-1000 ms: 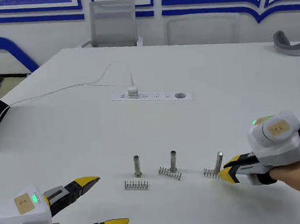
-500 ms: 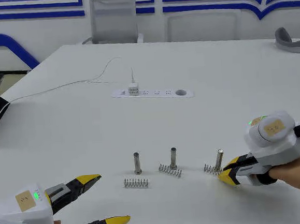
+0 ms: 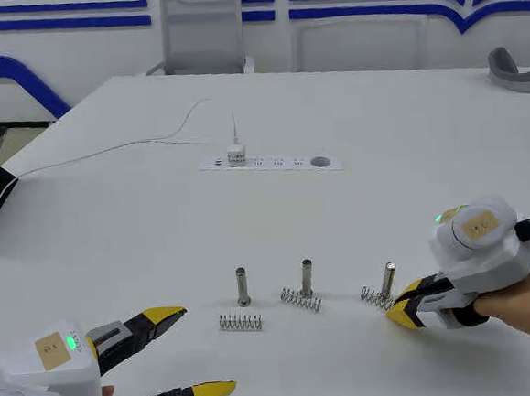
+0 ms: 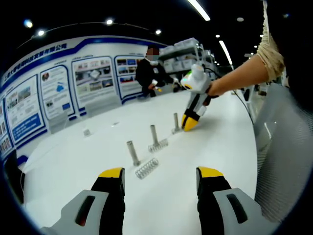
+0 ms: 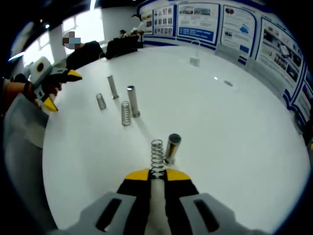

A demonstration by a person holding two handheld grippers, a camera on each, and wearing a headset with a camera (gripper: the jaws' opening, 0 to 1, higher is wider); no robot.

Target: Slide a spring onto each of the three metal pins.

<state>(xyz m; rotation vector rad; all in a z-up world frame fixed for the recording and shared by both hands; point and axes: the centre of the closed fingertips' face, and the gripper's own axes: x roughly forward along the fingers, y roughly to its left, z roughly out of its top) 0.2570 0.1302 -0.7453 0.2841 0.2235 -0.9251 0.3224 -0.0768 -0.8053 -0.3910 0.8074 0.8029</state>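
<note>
We cannot see the near end of the right spring in the right gripper view. It disappears between the yellow tips of the right gripper, which meet around it, so we read those jaws as closed on the spring's end. In the head view the body of that gripper covers the contact, and the spring is a small grey coil too fine for us to count its turns. It lies flat on the white table, running away from the tips and ending just beside the foot of the right pin, a short upright steel cylinder with a bright flat top. Whether coil and pin touch, we cannot tell. The middle pin and left pin stand upright in the same row. The middle spring lies slantwise at the base of its pin, and the left spring lies just in front of its pin, apart from it. The left gripper has its jaws spread wide, near the left spring, with bare table between them. In the head view its body is cut off at the bottom edge. The head view adds a white power strip and a thin cable well behind the pins.
</note>
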